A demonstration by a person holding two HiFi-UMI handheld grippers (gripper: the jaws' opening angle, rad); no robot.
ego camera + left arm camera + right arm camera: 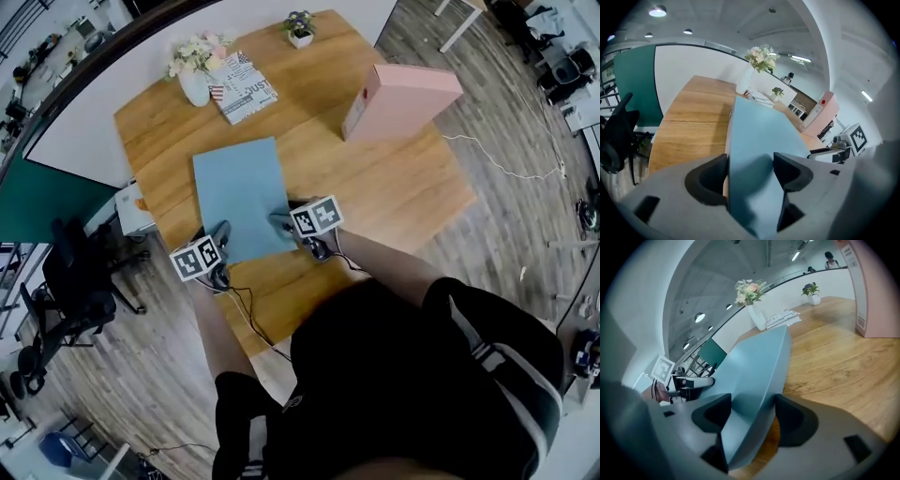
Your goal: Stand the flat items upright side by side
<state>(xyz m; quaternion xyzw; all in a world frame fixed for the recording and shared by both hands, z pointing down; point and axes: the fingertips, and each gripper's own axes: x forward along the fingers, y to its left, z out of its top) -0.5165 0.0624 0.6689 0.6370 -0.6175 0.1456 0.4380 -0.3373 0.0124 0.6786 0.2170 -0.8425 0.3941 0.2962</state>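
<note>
A flat light-blue box [242, 197] lies on the wooden table [384, 202], its near edge towards me. My left gripper [221, 232] is at the box's near left corner and my right gripper [284, 221] at its near right corner. In the left gripper view the blue box [759, 136] fills the gap between the jaws of the left gripper [750, 171], which close on its edge. The right gripper view shows the blue box [757, 364] the same way, with the right gripper [749, 411] gripping it. A pink box [398, 98] stands upright at the table's far right.
A white vase of flowers [197, 70], a printed magazine [244, 86] and a small potted plant [299, 28] sit along the table's far edge. A black office chair [75, 281] stands to the left of the table. Cables trail from both grippers.
</note>
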